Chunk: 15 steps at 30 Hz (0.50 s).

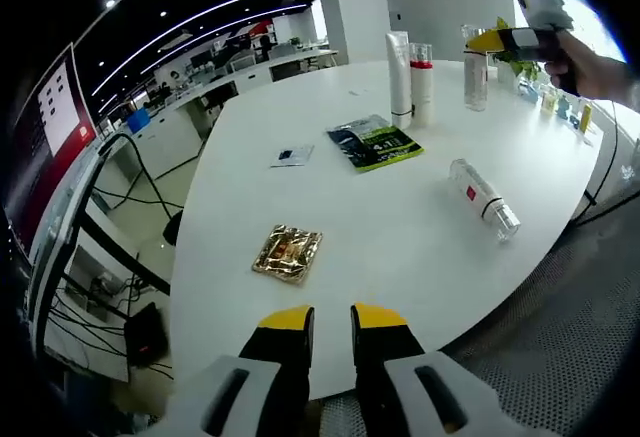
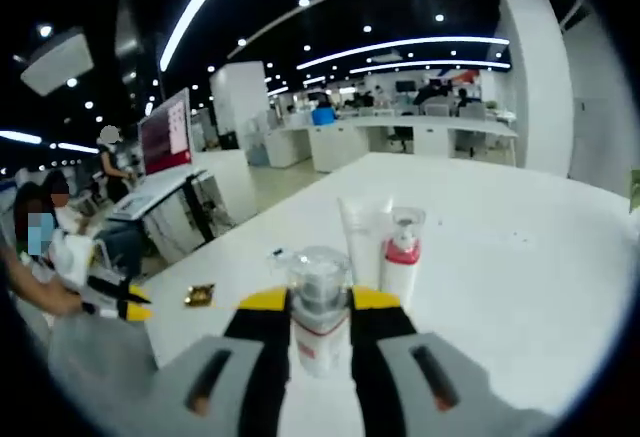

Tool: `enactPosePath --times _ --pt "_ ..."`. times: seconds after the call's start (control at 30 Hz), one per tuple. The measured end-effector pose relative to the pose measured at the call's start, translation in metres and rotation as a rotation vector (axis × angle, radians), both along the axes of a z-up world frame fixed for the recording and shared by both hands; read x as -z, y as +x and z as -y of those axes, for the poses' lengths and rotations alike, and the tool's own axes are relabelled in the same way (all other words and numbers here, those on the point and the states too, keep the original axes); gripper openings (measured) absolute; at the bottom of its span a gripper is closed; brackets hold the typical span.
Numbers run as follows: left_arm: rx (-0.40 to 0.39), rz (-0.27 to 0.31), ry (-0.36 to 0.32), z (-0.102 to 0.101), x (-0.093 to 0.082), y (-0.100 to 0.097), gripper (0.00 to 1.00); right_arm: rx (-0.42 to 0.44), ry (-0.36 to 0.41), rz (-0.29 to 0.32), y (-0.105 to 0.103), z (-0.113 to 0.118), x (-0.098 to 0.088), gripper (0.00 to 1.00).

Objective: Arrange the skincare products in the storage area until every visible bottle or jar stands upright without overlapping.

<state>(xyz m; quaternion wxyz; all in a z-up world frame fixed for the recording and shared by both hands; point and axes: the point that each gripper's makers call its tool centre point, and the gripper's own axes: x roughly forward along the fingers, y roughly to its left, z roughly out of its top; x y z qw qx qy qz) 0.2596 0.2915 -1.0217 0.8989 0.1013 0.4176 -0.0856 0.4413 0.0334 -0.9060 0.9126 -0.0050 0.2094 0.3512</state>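
- Where the left gripper view looks across it, one big white rounded table (image 1: 400, 217) spreads over the middle of the frame, carrying all the products.
- Four tall containers show on that table: a white tube (image 1: 399, 77) and a red-capped bottle (image 1: 422, 82) standing upright just beside each other near the top centre, a clear bottle (image 1: 475, 67) upright to their right, and a fourth clear bottle with a red label (image 1: 483, 197) lying on its side at centre right, well apart from the others.
- Three flat packets lie on the table: a black-and-green sachet (image 1: 373, 143) in front of the standing pair, a small white one (image 1: 291, 156) to its left, and a gold foil one (image 1: 287, 252) lower left of centre.
- A row of small bottles (image 1: 562, 105) sits at the table's far upper-right edge, too small to count.
- The left gripper (image 1: 331, 324) rises from the bottom edge, its two yellow-tipped jaws slightly apart with nothing between them.
- The right gripper (image 2: 320, 309), at bottom centre of the right gripper view, has its jaws clamped on the upright clear bottle; the white tube and red-capped bottle stand just behind it.
- In the left gripper view that same gripper, held by a hand (image 1: 598, 72), sits upper right by the clear bottle.
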Motion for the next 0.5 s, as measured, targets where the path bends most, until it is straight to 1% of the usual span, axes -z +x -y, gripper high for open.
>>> enactPosePath --times 0.07,0.23,0.3,0.33,0.4,0.5 --pt "-0.004 -0.017 0.002 -0.001 0.003 -0.002 0.15 0.007 -0.01 0.001 0.002 0.0 0.01 0.2" --pt "-0.009 -0.018 -0.003 -0.003 0.004 -0.002 0.14 0.011 -0.022 -0.004 0.01 -0.004 0.029 0.2" --pt "-0.008 -0.025 0.004 -0.004 0.005 -0.002 0.14 0.011 -0.02 -0.005 0.014 -0.008 0.031 0.2" --pt "-0.012 -0.027 0.003 -0.005 0.005 -0.003 0.14 0.008 -0.023 0.01 0.015 -0.012 0.029 0.2" --pt "-0.008 -0.025 0.001 -0.004 0.005 -0.003 0.13 0.001 -0.025 0.017 0.018 -0.016 0.03 0.2" --pt "-0.015 -0.021 -0.006 -0.006 0.005 -0.002 0.13 -0.018 -0.031 0.046 0.029 -0.026 0.031 0.2"
